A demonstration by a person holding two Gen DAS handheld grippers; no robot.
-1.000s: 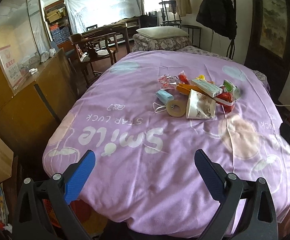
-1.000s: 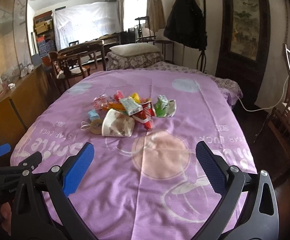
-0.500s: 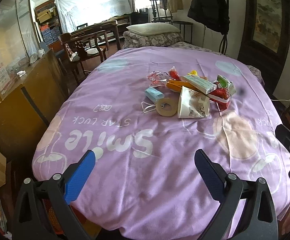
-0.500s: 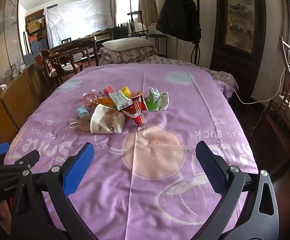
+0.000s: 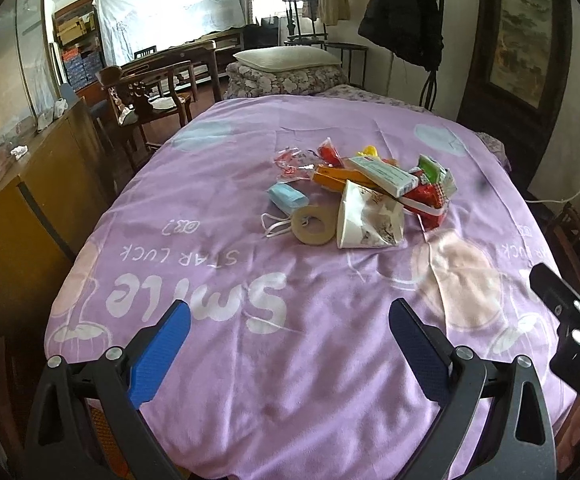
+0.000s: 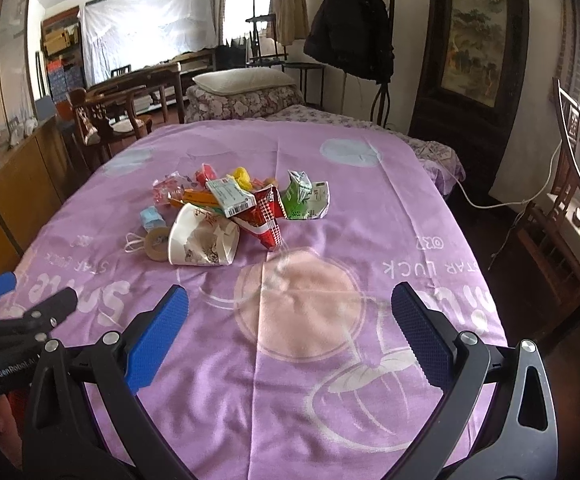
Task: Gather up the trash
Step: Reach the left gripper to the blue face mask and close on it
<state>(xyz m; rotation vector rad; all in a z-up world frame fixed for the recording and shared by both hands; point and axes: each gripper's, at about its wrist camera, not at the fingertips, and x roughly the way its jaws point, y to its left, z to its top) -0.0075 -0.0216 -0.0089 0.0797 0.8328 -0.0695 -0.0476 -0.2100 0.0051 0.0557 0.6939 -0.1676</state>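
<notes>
A heap of trash lies mid-table on the purple cloth (image 5: 210, 240): a crushed white paper cup (image 5: 367, 220) (image 6: 204, 240), a tape roll (image 5: 313, 224) (image 6: 156, 244), a blue face mask (image 5: 288, 198) (image 6: 152, 218), a red carton (image 5: 429, 198) (image 6: 268, 216), a green carton (image 6: 303, 198), a white box (image 5: 383, 172) (image 6: 230, 194) and an orange box (image 5: 337, 178). My left gripper (image 5: 286, 350) hangs open over the near edge, well short of the heap. My right gripper (image 6: 288, 338) is open too, empty, to the right of the left one.
A wooden cabinet (image 5: 18, 208) stands close along the table's left side. Wooden chairs (image 5: 150, 96) and a pillow on folded bedding (image 5: 286, 68) lie beyond the far edge. Another chair (image 6: 569, 200) and a white cable (image 6: 509, 202) are on the right.
Both grippers have shifted a little, so the trash heap sits slightly lower and nearer in both views. Both stay open and empty.
</notes>
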